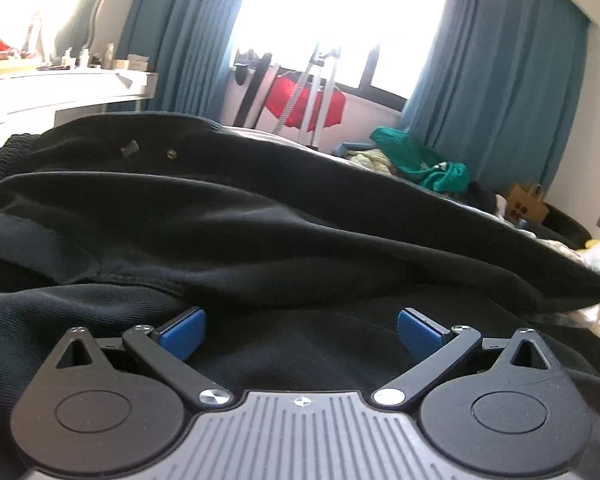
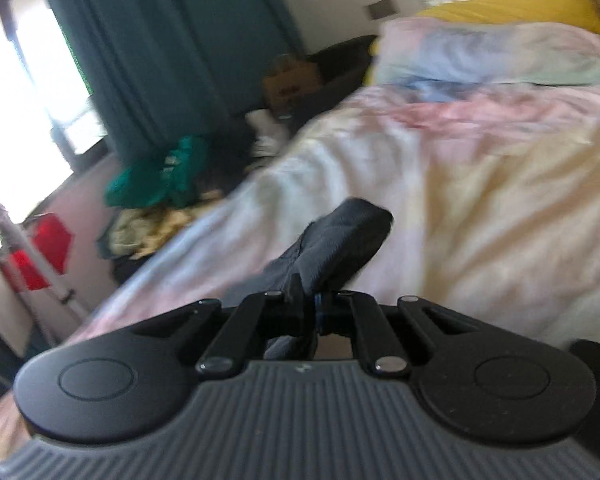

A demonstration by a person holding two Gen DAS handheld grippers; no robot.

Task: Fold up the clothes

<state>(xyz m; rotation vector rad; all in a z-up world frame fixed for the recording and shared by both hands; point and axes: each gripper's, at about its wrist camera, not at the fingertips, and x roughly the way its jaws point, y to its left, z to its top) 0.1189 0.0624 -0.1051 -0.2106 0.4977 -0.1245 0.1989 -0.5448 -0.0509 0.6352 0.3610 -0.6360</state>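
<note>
The left gripper [image 1: 302, 330] rests wide open on a black garment [image 1: 260, 220], whose folds heap up toward twelve o'clock. The right gripper [image 2: 308, 300] is clamped on a dark fabric end [image 2: 340, 240], probably the same garment, above the pastel bedcover [image 2: 480, 180] at three o'clock.

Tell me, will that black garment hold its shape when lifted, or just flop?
Probably flop: the black garment lies in soft folds, and the bit pinched in the right gripper already bends over. Likely not slippery, since its weave looks matte.
</note>
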